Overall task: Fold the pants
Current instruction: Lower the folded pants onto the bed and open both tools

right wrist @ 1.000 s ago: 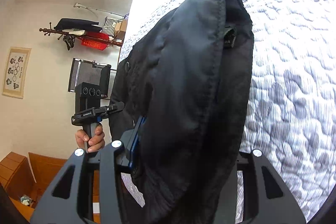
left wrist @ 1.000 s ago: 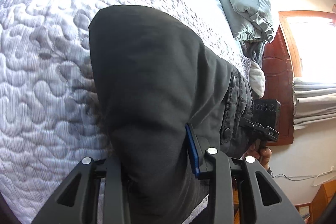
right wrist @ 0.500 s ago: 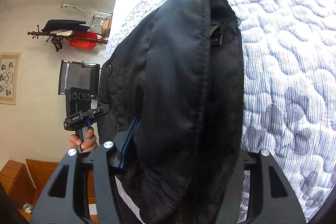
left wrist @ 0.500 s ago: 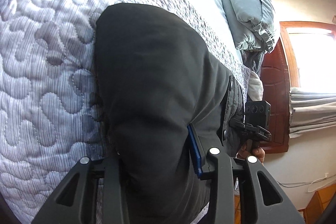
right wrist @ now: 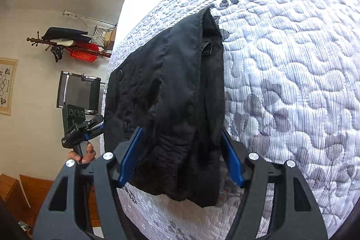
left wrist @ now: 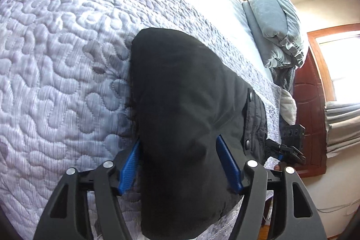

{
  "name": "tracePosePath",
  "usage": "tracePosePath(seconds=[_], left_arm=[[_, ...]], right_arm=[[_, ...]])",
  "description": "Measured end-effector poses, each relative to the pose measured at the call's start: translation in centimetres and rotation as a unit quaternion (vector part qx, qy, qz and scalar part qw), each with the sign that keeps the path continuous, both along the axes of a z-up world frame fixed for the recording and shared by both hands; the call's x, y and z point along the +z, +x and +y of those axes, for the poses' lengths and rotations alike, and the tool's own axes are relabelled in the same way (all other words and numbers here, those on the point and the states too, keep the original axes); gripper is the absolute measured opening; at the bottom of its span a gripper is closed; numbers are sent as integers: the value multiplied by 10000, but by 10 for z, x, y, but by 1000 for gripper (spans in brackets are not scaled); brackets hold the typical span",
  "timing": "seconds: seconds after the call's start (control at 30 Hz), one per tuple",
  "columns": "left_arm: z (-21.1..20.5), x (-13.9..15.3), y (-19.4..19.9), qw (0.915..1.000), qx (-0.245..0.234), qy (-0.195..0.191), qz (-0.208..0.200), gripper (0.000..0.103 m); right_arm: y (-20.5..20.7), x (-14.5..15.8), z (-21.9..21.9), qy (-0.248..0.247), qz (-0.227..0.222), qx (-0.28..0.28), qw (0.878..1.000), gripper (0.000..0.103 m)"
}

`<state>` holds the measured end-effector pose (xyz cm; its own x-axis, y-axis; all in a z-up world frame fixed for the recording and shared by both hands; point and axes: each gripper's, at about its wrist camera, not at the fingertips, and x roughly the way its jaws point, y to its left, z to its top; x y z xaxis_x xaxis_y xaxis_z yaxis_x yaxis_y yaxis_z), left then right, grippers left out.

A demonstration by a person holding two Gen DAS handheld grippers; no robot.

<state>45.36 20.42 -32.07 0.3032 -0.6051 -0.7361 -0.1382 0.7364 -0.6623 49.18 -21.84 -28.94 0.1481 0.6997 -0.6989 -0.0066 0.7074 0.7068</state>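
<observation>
Looking along the left gripper (left wrist: pixel 181 167), the black pants (left wrist: pixel 184 109) lie folded on the quilted bedspread (left wrist: pixel 58 73), their long axis running straight ahead from between the fingers toward a rounded fold at the far end. The blue pads (left wrist: pixel 130 167) stand spread on either side of the near end of the cloth, the jaws parted rather than pinching it. To the right of this gripper, past the buttoned waistband edge, the right gripper (left wrist: pixel 290 149) shows beside the pants. Grey pillows (left wrist: pixel 272 24) are stacked far ahead and to the right.

From the right wrist, the pants (right wrist: pixel 180 105) again stretch forward away from the right gripper (right wrist: pixel 181 164), the seamed edge reaching the far end and a bunched end lying between the fingers. Its blue pads (right wrist: pixel 130 161) sit wide apart flanking the cloth, jaws parted. To the left, the left gripper (right wrist: pixel 78 127) is held in a hand (right wrist: pixel 82 153) beside the buttoned side of the pants.
</observation>
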Motion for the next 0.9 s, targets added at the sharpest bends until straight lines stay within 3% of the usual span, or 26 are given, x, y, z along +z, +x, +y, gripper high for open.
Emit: tracePosePath(seconds=[0.17, 0.4, 0.53, 0.67, 0.9], left_arm=[[2, -18, -4, 9994, 91, 256, 200, 75], [13, -24, -11, 9997, 215, 2, 151, 75], [24, -12, -22, 9992, 389, 16, -26, 76], [35, 0, -32, 9972, 715, 201, -113, 92], [47, 21, -67, 9962, 839, 199, -79, 93]], right_arm=[[-5, -19, 0, -373, 85, 27, 9993, 69], [-9, -26, -3, -190, 93, -130, 9997, 71], [-17, -14, -13, -113, -42, -352, 9993, 72], [-27, -4, -15, -478, -19, -423, 9980, 72], [-53, 12, -27, -1081, 86, -884, 9902, 73]])
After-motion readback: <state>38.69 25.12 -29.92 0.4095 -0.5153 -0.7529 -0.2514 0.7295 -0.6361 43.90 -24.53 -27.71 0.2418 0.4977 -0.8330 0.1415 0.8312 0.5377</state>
